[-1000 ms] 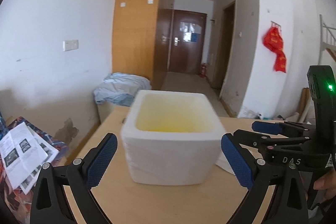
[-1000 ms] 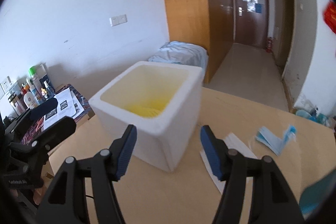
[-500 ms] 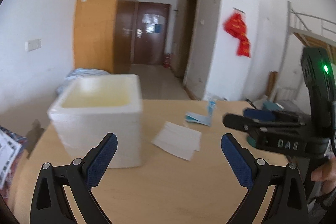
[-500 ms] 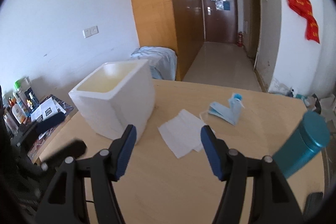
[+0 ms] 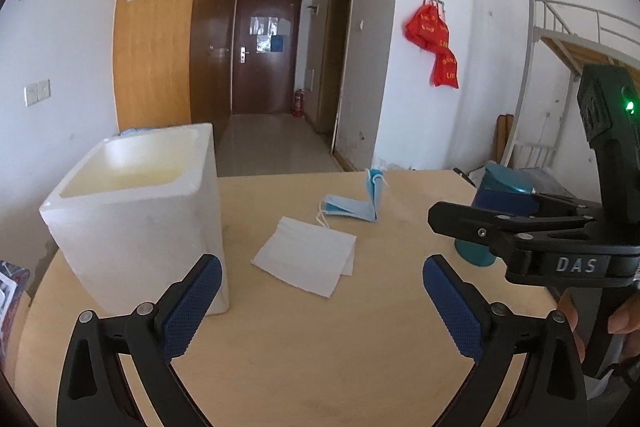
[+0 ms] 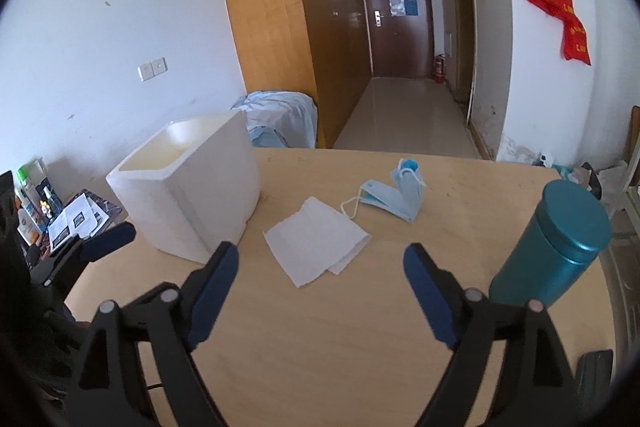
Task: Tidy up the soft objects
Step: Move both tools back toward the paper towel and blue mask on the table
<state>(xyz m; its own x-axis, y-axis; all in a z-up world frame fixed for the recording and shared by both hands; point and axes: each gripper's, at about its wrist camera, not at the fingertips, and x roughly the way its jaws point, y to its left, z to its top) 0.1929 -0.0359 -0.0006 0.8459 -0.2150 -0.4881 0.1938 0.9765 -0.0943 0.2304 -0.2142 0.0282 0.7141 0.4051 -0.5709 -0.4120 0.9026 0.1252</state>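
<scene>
A teal flask (image 6: 554, 247) stands upright on the light wooden surface (image 6: 320, 347), at about three o'clock in the right wrist view. Beyond the surface's far edge, at twelve o'clock, a hallway runs to a dark brown door (image 6: 398, 17) with a small red fire extinguisher (image 6: 440, 69) beside it. A wooden wardrobe (image 6: 276, 27) fills eleven o'clock, with a heap of pale blue cloth (image 6: 280, 117) at its foot. Red banners (image 6: 560, 13) hang on the wall at two o'clock. At nine o'clock, bottles (image 6: 28, 183) and leaflets (image 6: 78, 221) sit low beside the surface. In the left wrist view a white bunk-bed frame (image 5: 560, 39) rises at two o'clock.
</scene>
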